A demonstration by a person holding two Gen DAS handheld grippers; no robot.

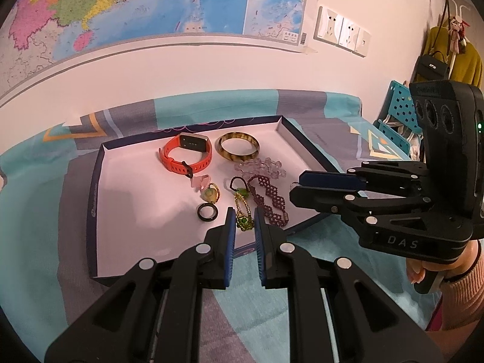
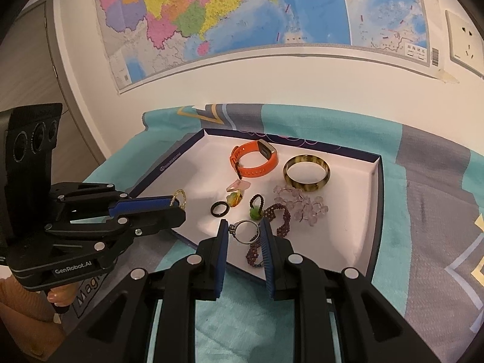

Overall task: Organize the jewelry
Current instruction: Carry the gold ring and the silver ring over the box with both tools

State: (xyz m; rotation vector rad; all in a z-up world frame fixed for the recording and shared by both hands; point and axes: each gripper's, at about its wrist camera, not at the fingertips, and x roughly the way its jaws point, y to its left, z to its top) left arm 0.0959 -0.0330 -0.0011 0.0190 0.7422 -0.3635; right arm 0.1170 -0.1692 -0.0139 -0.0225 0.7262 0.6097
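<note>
Risk: thin silver metal ring [image 2: 246,232] could slip from the right gripper [image 2: 243,233], pinched only at its rim.
Left gripper [image 1: 244,222]: clamped on a small gold beaded ring [image 2: 180,199].
Tray: white shallow box lid [image 2: 373,199] with remaining jewelry lies just ahead, below both grippers.

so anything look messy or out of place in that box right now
Mostly tidy, but the purple beaded bracelet trails loosely toward the box's near edge, its front part crossing behind the silver ring held in the right gripper. The left gripper grips a small gold ring.
</note>
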